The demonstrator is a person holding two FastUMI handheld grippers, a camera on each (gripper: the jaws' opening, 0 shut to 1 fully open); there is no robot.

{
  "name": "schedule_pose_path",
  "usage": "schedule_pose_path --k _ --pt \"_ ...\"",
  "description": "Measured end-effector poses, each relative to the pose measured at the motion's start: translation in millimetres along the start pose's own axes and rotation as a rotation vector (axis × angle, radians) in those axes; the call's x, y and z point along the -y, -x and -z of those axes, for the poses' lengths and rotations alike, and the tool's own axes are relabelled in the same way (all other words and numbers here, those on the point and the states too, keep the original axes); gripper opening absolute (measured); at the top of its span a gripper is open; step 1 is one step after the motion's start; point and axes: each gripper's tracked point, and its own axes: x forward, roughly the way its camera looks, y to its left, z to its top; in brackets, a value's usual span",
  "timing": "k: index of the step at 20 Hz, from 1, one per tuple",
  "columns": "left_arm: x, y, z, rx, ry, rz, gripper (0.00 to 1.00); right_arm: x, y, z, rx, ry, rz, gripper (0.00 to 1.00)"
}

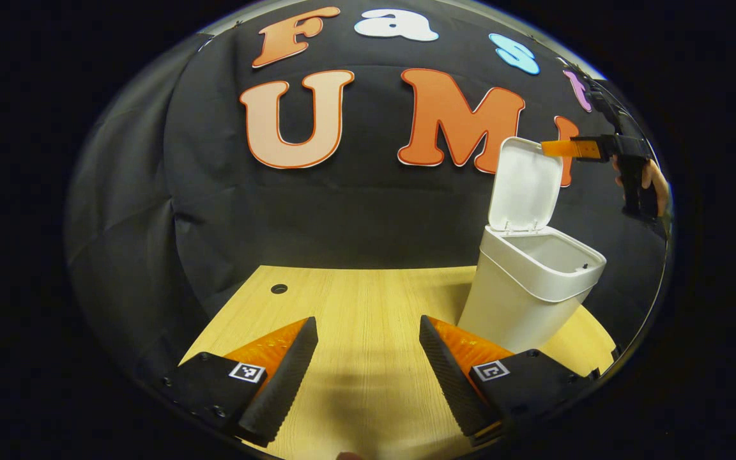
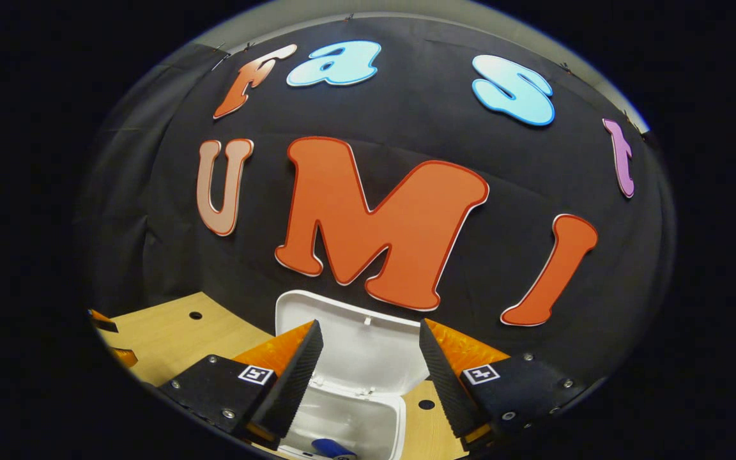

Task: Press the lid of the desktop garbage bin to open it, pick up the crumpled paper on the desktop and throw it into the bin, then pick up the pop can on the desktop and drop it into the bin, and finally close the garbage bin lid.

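The wooden table (image 1: 368, 300) spreads wide under the left hand-held gripper (image 1: 368, 370), whose fingers stand apart with nothing between them. The white garbage bin (image 1: 521, 300) stands near the table's far right corner, its lid (image 1: 524, 185) up and open. Above it, the right hand-held gripper (image 2: 371, 377) hangs with fingers spread, holding nothing, over the bin's mouth. Down inside the bin, a blue pop can (image 2: 331, 448) peeks out.

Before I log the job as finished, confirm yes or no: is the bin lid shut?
No: in the left gripper view the lid stands raised above the white garbage bin.
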Motion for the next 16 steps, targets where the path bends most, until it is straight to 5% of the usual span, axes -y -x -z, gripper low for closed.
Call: schedule_pose_path --k 16 --pt "-23 -2 16 -0.031 0.049 -0.038 1.00 1 -40 -26 0.050 -0.065 0.026 0.92"
